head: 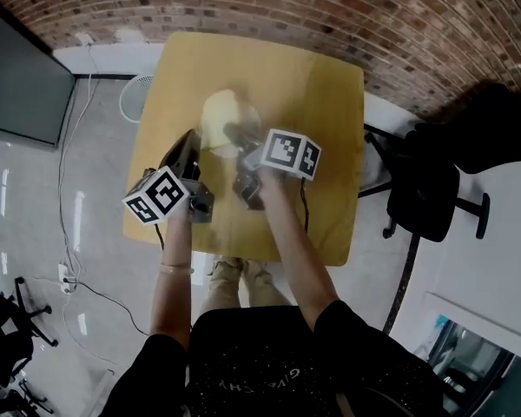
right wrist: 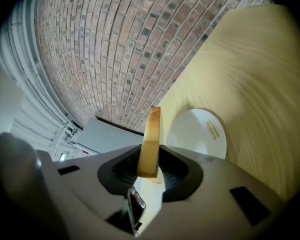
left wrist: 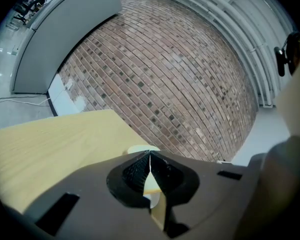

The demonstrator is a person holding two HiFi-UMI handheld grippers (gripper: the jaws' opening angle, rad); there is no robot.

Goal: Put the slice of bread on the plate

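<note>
Tabletop [head: 317, 94]: light yellow wood finish, roughly square, rounded corners. Fine grain lines run across it in both gripper views [left wrist: 55, 144] [right wrist: 260, 74]. The surface looks flat and matte, with the edges cleanly visible on the far and right sides from the head view.

Lying directly on it: one round white plate [head: 221, 111], flat on the surface. It sits in the far half, roughly centred left to right and well in from every edge. In the right gripper view the plate [right wrist: 197, 134] has a plain white face with a small yellow print near one side of the rim. The left gripper view shows only a sliver of the plate rim [left wrist: 137, 148]. From the head view the plate's near side is covered, so its full outline can't be made out there.
</note>
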